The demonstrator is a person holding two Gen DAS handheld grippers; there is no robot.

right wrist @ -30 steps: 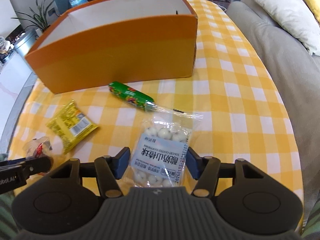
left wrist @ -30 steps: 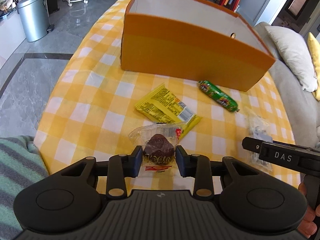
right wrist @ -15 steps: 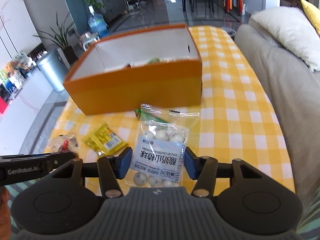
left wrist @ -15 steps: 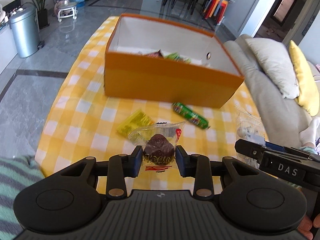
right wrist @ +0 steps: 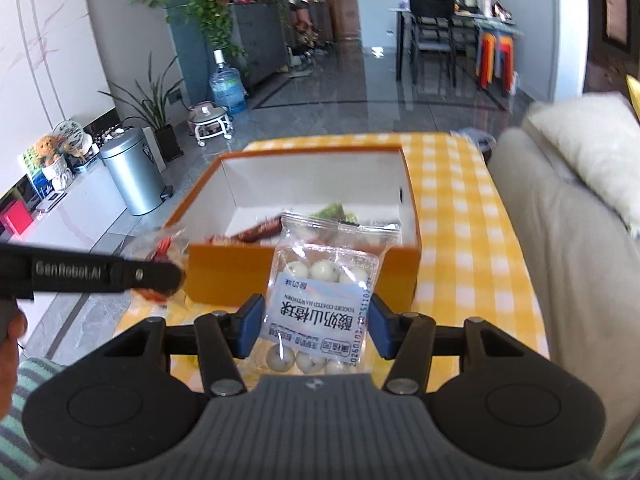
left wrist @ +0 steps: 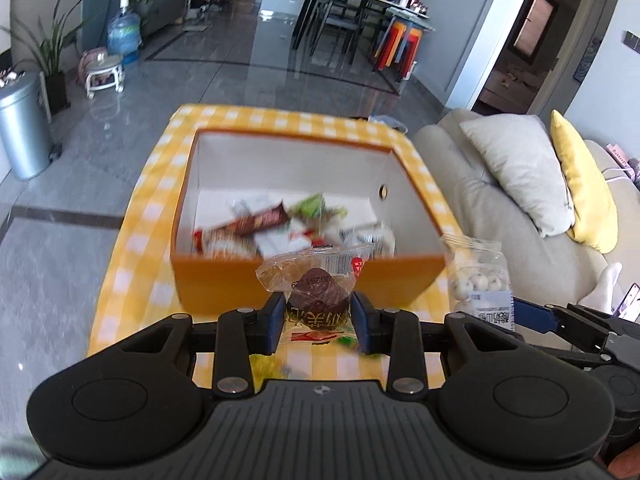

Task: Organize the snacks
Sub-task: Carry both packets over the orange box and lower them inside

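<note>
My left gripper (left wrist: 318,322) is shut on a clear-wrapped brown chocolate cake (left wrist: 316,300) and holds it in the air just in front of the orange box (left wrist: 304,284). My right gripper (right wrist: 314,326) is shut on a clear bag of white yogurt-coated balls (right wrist: 320,300), also lifted before the box (right wrist: 224,276). That bag (left wrist: 478,276) shows at the right in the left wrist view, and the left gripper's arm (right wrist: 88,274) with its crinkled wrapper shows at the left in the right wrist view. Several wrapped snacks (left wrist: 280,224) lie inside the box.
The box stands on a table with a yellow-and-white checked cloth (right wrist: 460,248). A grey sofa (left wrist: 480,208) with white and yellow cushions runs along the right. A metal bin (right wrist: 134,172), plants and a water bottle stand on the tiled floor to the left.
Both grippers have risen with their packets, so the views now look down into the box. The yellow packet and green candy roll on the cloth have dropped out of sight.
</note>
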